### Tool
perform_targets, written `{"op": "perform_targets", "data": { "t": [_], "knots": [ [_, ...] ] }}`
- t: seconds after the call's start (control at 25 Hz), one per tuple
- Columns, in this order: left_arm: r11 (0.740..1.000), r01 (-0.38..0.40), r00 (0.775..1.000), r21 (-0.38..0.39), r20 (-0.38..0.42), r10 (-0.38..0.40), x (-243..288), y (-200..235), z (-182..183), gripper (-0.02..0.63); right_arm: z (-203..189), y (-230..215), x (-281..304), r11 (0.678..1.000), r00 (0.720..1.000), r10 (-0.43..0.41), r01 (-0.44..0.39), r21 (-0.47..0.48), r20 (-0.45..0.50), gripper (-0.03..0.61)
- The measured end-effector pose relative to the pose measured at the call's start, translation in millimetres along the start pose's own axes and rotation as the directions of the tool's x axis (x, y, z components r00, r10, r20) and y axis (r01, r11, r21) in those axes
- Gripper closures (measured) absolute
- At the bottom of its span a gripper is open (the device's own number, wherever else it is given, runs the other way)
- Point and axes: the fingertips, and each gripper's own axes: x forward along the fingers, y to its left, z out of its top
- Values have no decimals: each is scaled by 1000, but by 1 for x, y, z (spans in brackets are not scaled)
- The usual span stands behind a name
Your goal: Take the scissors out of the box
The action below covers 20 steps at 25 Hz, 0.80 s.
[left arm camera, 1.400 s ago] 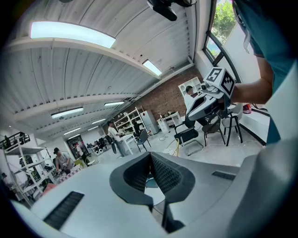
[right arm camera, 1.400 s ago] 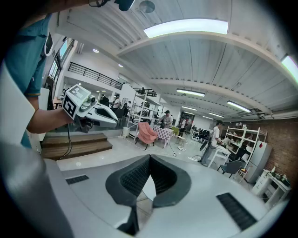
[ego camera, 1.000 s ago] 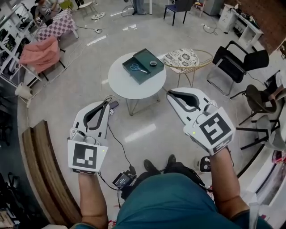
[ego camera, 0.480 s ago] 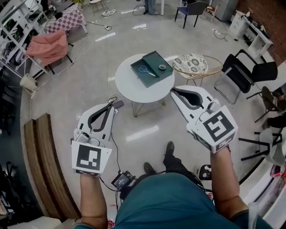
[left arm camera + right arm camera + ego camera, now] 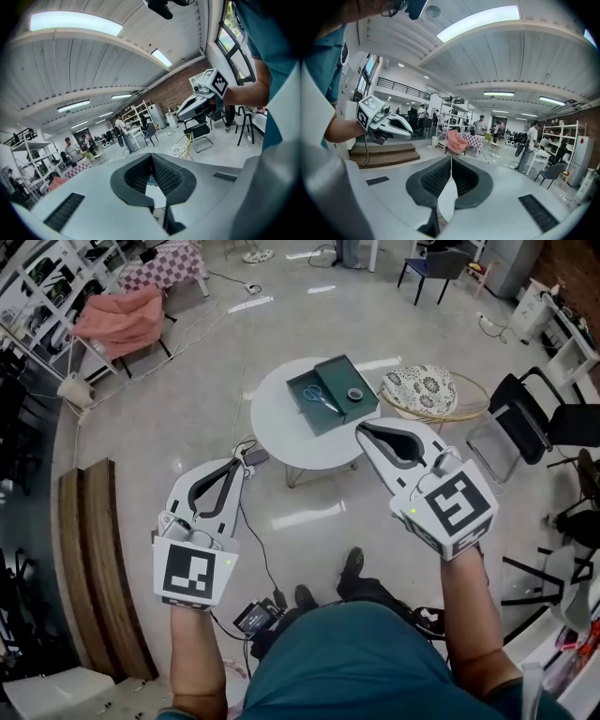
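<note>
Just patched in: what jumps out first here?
The round white table ahead, centre of the head view, carries an open green box with blue-handled scissors and a small roll inside. In the foreground, the left tongs and right tongs are both shut and empty, short of the box.

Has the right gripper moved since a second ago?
Yes. The right gripper has advanced toward the table: its tip was clear of the rim, and now overlaps it in the head view.

One box point(image 5: 330, 374), one scissors point(image 5: 321, 399), one table point(image 5: 279, 430), perhaps one tape roll point(image 5: 354, 394)
</note>
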Motion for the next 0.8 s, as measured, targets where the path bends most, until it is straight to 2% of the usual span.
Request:
{"op": "perform_targets", "data": {
  "t": [0.2, 0.48, 0.8],
  "knots": [
    [999, -38, 998, -6, -40, 37, 38, -2, 7, 595, -13, -42, 8, 999, 999, 41, -41, 0, 8, 540],
    [997, -74, 996, -6, -40, 74, 94, 4, 38, 595, -19, -104, 12, 997, 997, 71, -71, 0, 29, 540],
    [1000, -19, 999, 16, -26, 19, 151, -4, 55, 595, -48, -154, 7, 998, 1000, 16, -16, 55, 0, 540]
  ]
}}
